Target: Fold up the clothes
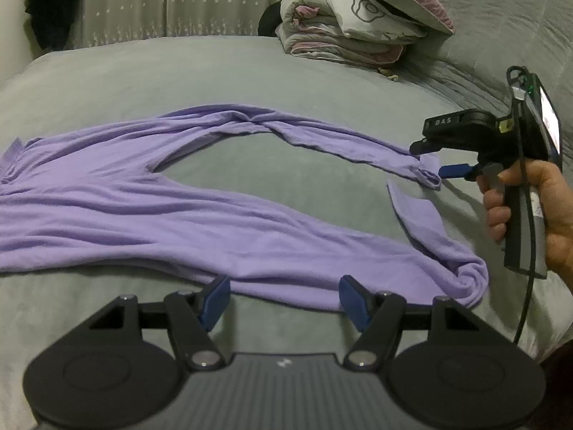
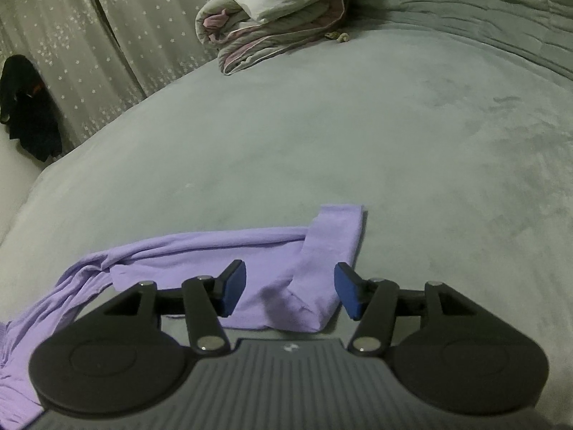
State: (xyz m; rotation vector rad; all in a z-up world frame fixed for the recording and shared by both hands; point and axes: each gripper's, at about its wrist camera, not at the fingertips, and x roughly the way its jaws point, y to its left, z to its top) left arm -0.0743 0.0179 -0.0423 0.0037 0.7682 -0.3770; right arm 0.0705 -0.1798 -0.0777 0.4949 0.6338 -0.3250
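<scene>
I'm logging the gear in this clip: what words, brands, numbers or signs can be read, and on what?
"DAS": pale letters on the black body of the right tongs, in the left wrist view.
Small pale logo on the left tongs' grey housing: too blurred to read.
Lit screen behind the right tongs: washed out, unreadable.

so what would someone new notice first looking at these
The lilac garment sprawls rumpled across the grey bed, its two long limbs splayed. The left gripper stands open at its near edge, and the right gripper stands open over a folded-back cuff. At the far end sits a folded quilt with pillows.
</scene>
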